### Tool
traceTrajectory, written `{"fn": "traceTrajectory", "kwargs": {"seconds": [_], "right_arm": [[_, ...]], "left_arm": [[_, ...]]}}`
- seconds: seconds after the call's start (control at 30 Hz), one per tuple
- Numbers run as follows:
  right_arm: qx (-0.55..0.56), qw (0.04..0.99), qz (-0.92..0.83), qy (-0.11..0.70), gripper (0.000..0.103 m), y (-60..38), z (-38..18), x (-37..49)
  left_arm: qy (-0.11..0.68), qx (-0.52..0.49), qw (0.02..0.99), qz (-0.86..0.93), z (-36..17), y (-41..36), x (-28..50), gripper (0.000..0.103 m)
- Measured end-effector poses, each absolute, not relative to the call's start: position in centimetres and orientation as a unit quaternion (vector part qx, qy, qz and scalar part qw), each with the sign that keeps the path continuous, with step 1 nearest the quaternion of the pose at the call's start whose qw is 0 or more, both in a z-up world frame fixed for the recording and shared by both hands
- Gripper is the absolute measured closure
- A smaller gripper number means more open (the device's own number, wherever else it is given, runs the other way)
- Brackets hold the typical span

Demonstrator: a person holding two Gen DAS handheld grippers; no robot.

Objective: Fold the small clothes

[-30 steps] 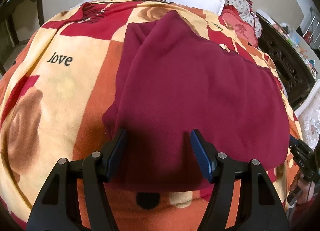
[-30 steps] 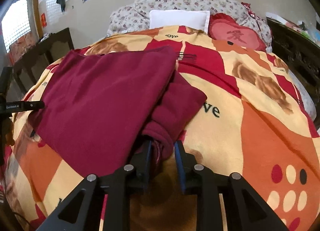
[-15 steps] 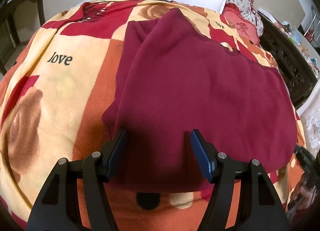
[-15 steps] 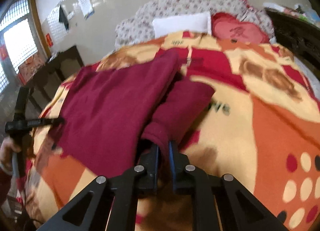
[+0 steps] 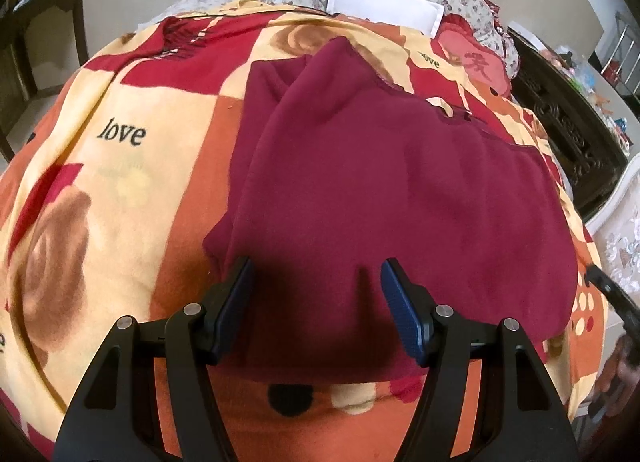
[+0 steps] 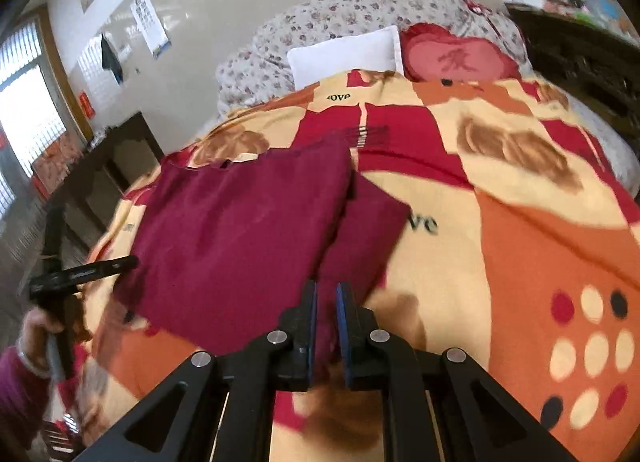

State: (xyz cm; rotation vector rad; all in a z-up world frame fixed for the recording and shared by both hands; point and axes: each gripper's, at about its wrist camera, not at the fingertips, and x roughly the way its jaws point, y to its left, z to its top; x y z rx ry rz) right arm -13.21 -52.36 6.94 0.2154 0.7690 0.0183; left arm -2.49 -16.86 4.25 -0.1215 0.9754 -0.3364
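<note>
Mid-fold: right gripper (image 6: 326, 302) fingers pinching sleeve cuff (image 6: 362, 234) of dark red fleece top (image 5: 392, 189) near bed's (image 5: 120, 165) near edge; left gripper (image 5: 316, 298) fingers wide, empty above hem. Next: probably carry sleeve across body, keep pinch.

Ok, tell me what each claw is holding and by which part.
The right claw pinches the maroon garment by the end of its sleeve. The left claw is open over the garment, holding nothing.
</note>
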Motion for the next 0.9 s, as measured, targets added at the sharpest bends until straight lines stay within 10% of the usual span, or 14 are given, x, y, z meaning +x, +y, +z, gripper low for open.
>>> {"fn": "traceTrajectory", "kwargs": {"seconds": [0.47, 0.6, 0.9], "right_arm": [[0.092, 0.92, -0.012, 0.382, 0.094, -50.5, 8.7, -11.1], [0.098, 0.919, 0.023, 0.382, 0.064, -48.2, 9.1, -7.6], [0.1, 0.907, 0.017, 0.41, 0.063, -47.7, 5.9, 0.8]], "left_arm": [[0.456, -0.047, 0.874, -0.159, 4.3, -16.7, -2.5, 0.038], [0.451, -0.042, 0.879, -0.152, 4.7, -16.4, -2.5, 0.038], [0.461, -0.052, 0.875, -0.14, 4.0, -15.3, -1.9, 0.038]]}}
